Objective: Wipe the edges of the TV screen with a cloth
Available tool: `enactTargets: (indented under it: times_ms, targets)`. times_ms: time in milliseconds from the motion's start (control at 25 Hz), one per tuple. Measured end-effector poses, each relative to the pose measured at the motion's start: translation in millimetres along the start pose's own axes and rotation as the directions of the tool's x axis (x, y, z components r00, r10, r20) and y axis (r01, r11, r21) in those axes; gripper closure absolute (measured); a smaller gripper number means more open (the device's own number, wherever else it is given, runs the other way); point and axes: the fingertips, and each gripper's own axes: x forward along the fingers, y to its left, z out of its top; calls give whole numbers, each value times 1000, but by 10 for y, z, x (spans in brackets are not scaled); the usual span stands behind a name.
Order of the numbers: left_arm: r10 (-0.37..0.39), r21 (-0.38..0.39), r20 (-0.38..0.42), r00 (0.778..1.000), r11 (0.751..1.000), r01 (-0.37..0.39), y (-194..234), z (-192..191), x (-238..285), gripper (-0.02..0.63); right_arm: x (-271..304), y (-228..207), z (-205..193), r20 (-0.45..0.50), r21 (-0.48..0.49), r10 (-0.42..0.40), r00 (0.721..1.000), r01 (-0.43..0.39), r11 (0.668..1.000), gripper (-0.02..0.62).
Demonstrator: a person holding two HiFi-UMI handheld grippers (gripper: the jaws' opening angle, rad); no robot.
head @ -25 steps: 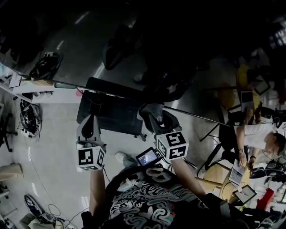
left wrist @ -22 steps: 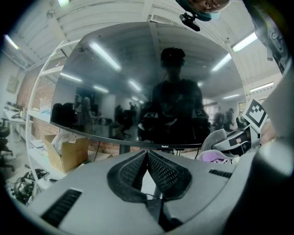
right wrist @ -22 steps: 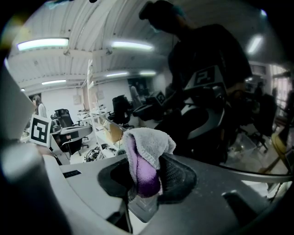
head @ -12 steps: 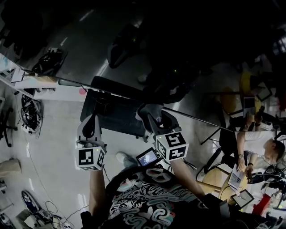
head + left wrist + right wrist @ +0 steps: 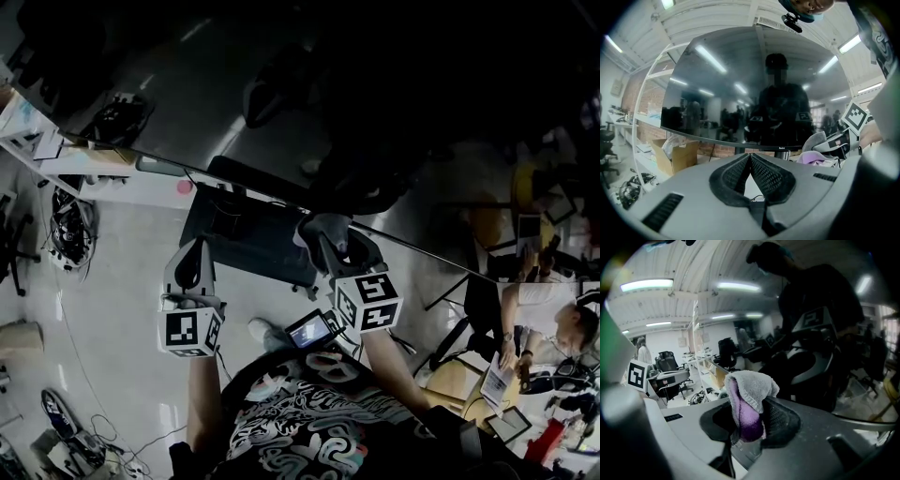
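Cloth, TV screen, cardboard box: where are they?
cloth (image 5: 753, 384): right gripper view, its grey top fold.
TV screen (image 5: 754, 89): left gripper view, middle of the glass.
cardboard box (image 5: 683, 157): left gripper view, its front side.

Right gripper (image 5: 328, 242) with folded grey-purple cloth (image 5: 321, 227) nudged toward 3 o'clock. View swung: white metal shelf (image 5: 131, 190) drifted toward 2 o'clock.

The cloth (image 5: 749, 392) is grey on the outside and purple on the inside. The TV screen (image 5: 740, 84) is black and glossy. The left claw (image 5: 750, 157) and the right claw (image 5: 751, 411) have grey bodies with black dotted pads (image 5: 769, 176). Each cube (image 5: 190, 330) carries black-and-white square markers. The person's shirt (image 5: 300, 422) is black with a pale swirl pattern. The cardboard box (image 5: 677, 157) is brown.
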Motion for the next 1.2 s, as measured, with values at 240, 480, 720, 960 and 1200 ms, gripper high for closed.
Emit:
enactTargets:
  times_ms: [240,480,720,960,1200]
  targets:
    - [5,-1,-3,1000,1000,-5,152,-5,-110,589,68,100,53,7,9,-7,1000,7,1000,454]
    - [29,-9,-1,1000,1000,-29,295,-2,-201,589,129,151,80,4,12,-8,1000,7,1000,454]
    - [79,-18,-2,997,997,-79,462,-33,-337,589,258,264,113,9,9,19,1000,-19,1000,454]
    - [118,-24,2,993,993,-118,582,-14,-463,589,337,388,158,11,9,49,999,-49,999,454]
    - [156,-27,11,988,987,-156,716,22,-499,589,454,486,216,16,10,90,996,-90,996,454]
